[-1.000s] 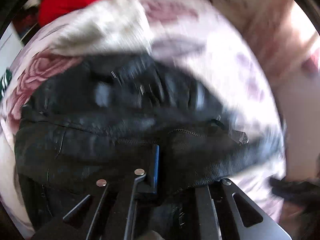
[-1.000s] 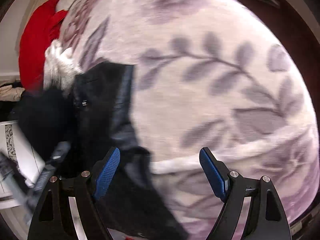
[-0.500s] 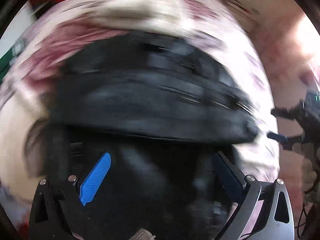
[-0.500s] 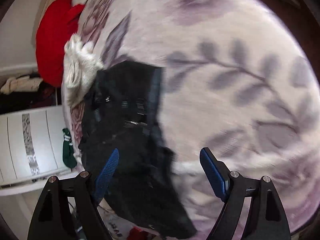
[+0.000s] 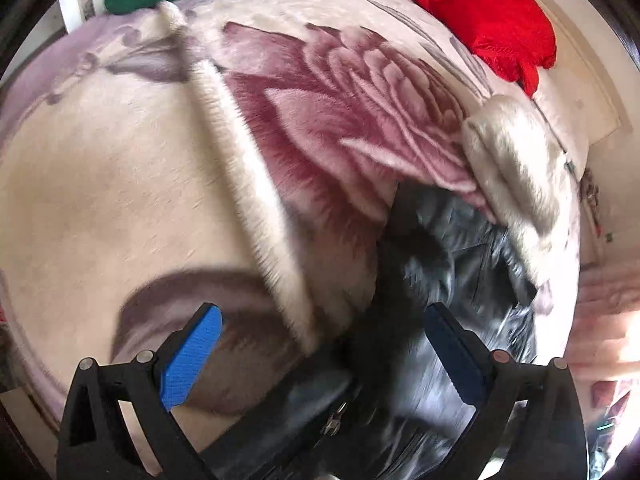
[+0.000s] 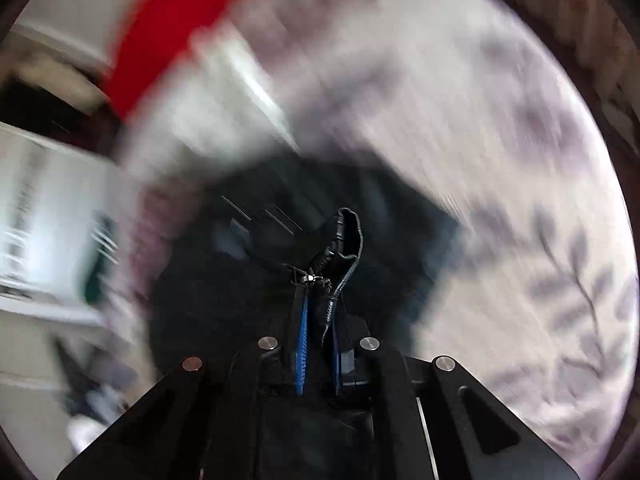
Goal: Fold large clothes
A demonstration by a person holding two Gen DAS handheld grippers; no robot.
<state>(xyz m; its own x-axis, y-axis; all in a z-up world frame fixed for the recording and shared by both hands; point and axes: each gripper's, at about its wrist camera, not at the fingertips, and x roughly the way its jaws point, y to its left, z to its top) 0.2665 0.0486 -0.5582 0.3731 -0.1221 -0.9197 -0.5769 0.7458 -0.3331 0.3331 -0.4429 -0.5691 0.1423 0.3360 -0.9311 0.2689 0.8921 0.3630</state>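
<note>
A floral blanket is spread over the bed, and on it the black jacket is seen lying rumpled, not yet folded flat. A zippered edge is clamped by the right gripper; the left gripper is held agape, empty.

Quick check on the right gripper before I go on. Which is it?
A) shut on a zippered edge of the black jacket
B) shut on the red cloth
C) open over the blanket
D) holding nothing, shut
A: the right gripper has its blue pads pinched on a zippered fold of the black jacket.
</note>
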